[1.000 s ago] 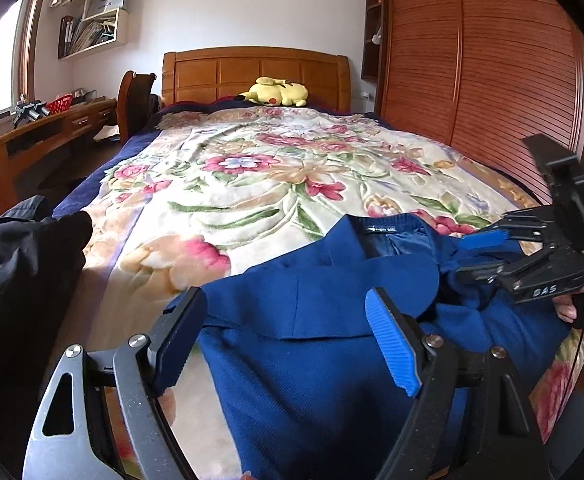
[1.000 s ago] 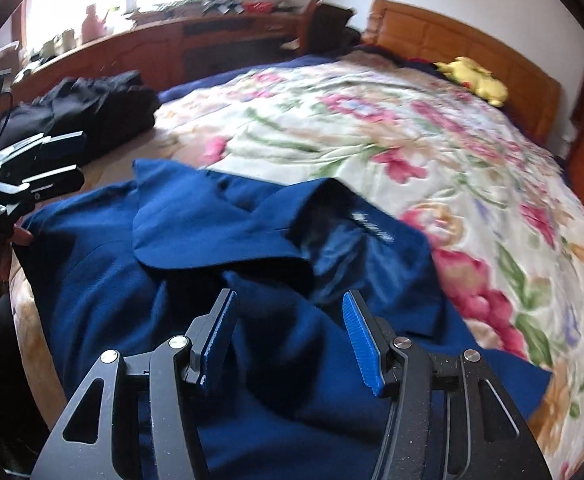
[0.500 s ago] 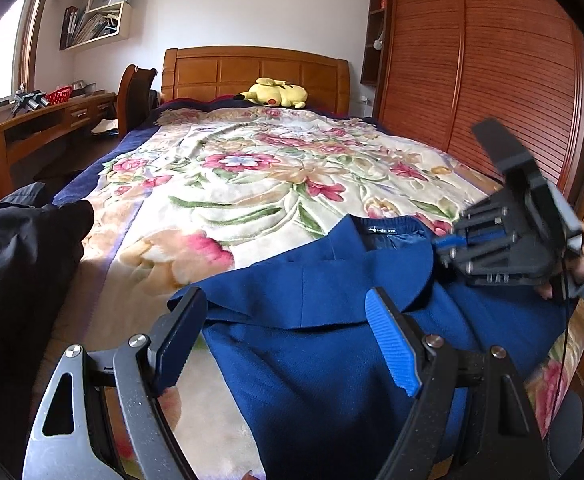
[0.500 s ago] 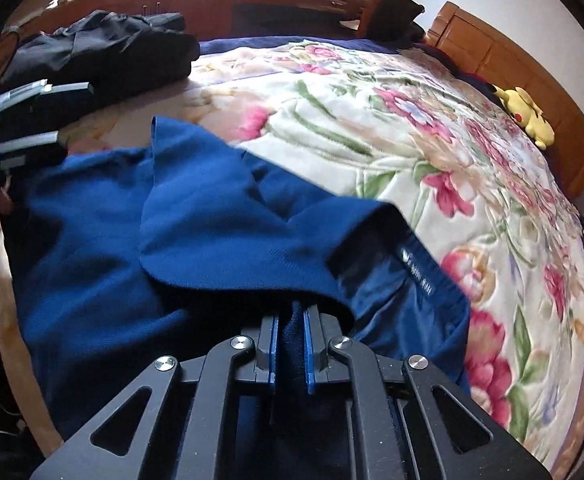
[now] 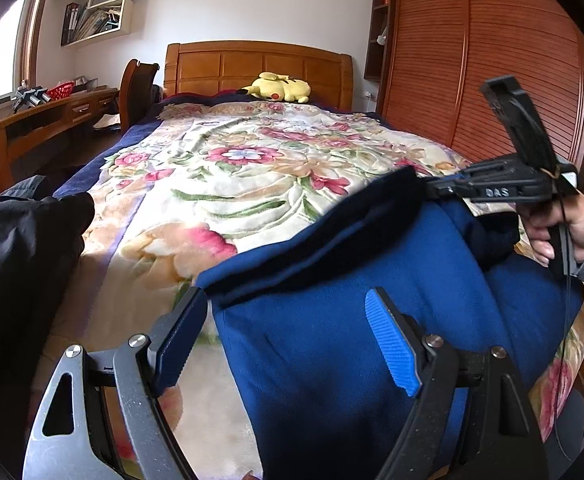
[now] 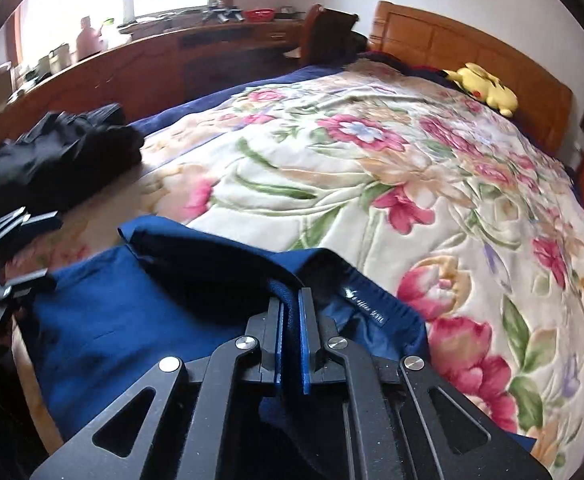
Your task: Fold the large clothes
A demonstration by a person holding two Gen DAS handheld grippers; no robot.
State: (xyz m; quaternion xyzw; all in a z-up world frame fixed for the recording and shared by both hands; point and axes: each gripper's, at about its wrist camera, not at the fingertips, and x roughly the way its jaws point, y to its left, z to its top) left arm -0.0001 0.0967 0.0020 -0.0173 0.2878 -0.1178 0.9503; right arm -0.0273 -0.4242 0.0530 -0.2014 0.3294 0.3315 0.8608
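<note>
A blue jacket (image 5: pixel 332 320) lies across the near end of the bed, its collar label (image 6: pixel 366 310) showing in the right wrist view. My right gripper (image 6: pixel 290 300) has its jaws closing tight on a fold of the jacket (image 6: pixel 132 320) beside the collar, and the fabric is pinched between the blue pads. Seen from the left wrist, the right gripper (image 5: pixel 444 190) holds that fold raised above the bed, with a hand (image 5: pixel 560 232) on its handle. My left gripper (image 5: pixel 284 304) stands open low over the jacket's near part, its left finger at the cloth's left edge. It also shows as the left gripper (image 6: pixel 12 248) at the far left.
A floral bedspread (image 5: pixel 232 184) covers the bed. A black garment (image 5: pixel 20 248) is heaped at its left edge and a yellow plush toy (image 5: pixel 278 87) lies by the headboard. A wooden desk (image 5: pixel 44 120) and chair run along the left, and a slatted wardrobe (image 5: pixel 472 60) stands on the right.
My right gripper went from open over the jacket to shut on a fold by the collar, then lifted it. The raised cloth now hides the collar from the left wrist view. The left gripper stayed put.
</note>
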